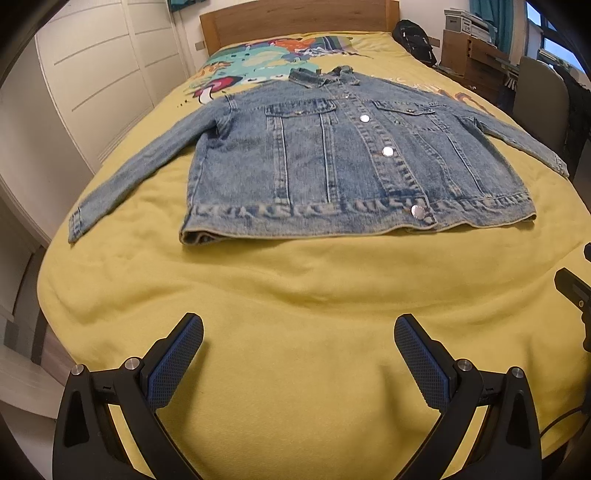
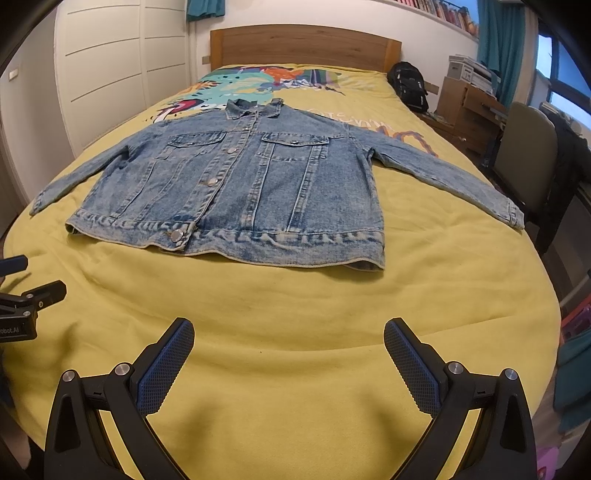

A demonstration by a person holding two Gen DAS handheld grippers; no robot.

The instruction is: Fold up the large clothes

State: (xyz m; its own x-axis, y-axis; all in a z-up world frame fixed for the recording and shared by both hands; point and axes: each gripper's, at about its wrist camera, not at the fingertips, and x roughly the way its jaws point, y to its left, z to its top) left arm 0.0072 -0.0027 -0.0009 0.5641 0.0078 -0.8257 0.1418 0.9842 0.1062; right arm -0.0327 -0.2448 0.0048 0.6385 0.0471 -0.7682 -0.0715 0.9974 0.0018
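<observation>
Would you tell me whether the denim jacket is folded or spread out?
Spread out: the denim jacket lies flat, front up, on the yellow bed cover, both sleeves extended sideways.

Faded blue denim jacket on my yellow bedspread, its upper-frame print perhaps cartoon animals; my fingers' pads blue.

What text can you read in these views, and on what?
"obot.AI": white letters on the left claw's black body, cut off by the frame's left edge, in the right wrist view.
Orange lettering on the yellow bedspread, beside the jacket: partly covered and warped, not readable.
Book spines on the shelf: too small to read.
Boxes on the desk: no legible label.
</observation>
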